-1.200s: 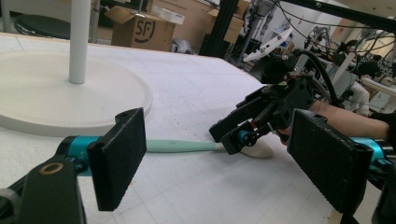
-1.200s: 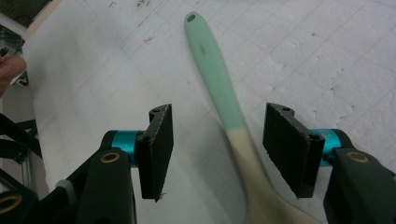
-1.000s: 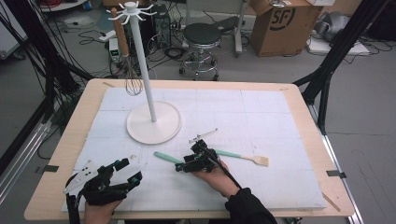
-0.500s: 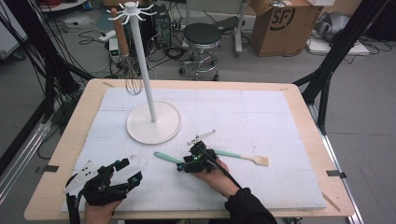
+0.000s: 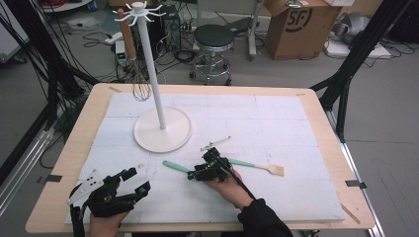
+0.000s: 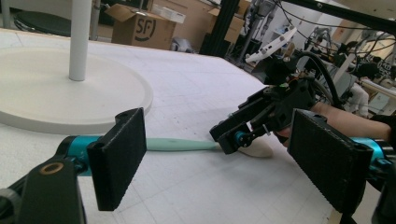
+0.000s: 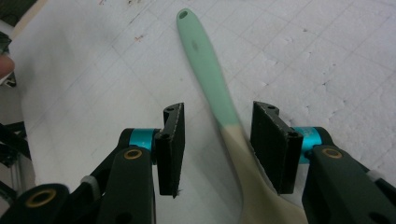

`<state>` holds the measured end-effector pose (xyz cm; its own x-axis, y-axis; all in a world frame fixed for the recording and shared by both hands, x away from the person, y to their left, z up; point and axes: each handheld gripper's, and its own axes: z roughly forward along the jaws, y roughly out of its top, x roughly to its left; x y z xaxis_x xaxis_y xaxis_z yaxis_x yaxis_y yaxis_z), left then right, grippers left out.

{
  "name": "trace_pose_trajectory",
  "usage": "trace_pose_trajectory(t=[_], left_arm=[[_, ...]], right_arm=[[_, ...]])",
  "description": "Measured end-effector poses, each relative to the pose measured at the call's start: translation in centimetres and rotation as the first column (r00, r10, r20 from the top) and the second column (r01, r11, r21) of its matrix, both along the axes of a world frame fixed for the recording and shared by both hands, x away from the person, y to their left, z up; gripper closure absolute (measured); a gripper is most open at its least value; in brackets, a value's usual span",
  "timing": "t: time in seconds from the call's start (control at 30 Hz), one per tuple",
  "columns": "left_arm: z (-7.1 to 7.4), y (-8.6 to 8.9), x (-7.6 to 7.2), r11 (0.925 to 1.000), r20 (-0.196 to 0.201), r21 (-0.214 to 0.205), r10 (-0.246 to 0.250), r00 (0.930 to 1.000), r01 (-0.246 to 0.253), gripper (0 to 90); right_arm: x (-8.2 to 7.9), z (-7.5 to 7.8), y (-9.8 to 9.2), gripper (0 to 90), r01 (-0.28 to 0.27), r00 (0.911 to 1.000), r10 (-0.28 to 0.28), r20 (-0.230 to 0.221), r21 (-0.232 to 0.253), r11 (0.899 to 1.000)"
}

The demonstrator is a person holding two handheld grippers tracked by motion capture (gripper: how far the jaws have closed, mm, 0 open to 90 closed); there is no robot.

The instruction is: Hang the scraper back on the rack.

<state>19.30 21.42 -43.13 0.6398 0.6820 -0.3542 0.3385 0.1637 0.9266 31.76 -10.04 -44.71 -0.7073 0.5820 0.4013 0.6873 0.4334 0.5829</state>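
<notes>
A spoon with a mint-green handle and a cream head lies on the white mat. My right gripper reaches over it from the right. In the right gripper view the spoon runs between the jaws, close to the right pad, with a gap at the left pad. The jaws have just been closing around it and stand open. My left gripper rests near the front left edge, open wide and holding nothing. In the left gripper view, its pads frame the spoon and the right gripper.
A second mint-handled spatula lies just right of the right gripper. A white hook stand rises at the back left, with a whisk hanging from it. The mat covers most of the wooden table.
The right gripper's jaws stand a little closer together around the spoon. Both hands have kept their place.
</notes>
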Motion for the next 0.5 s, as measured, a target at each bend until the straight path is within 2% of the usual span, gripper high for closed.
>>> trace_pose_trajectory(t=[0.2,0.3,0.43,0.5], left_arm=[[0.0,-0.1,0.0,1.0000,-0.004,-0.002,0.000,1.0000,0.000,20.1],[-0.1,-0.1,0.0,1.0000,-0.007,-0.003,-0.002,1.0000,0.002,20.1],[0.0,-0.2,0.0,1.0000,-0.005,-0.002,-0.002,1.0000,0.002,20.2],[0.0,-0.3,0.0,1.0000,-0.005,-0.001,-0.003,1.0000,0.003,20.2]], right_arm=[[-0.3,0.1,0.2,54.9,-0.011,0.9996,0.011,0.025,-0.019,1.000],[-0.7,0.2,0.6,58.9,-0.030,0.9945,0.037,0.098,-0.074,0.997],[-1.0,0.2,0.8,66.0,-0.029,0.9889,0.045,0.142,-0.114,0.993],[-1.3,0.2,1.0,68.7,-0.038,0.9788,0.068,0.193,-0.156,0.987]])
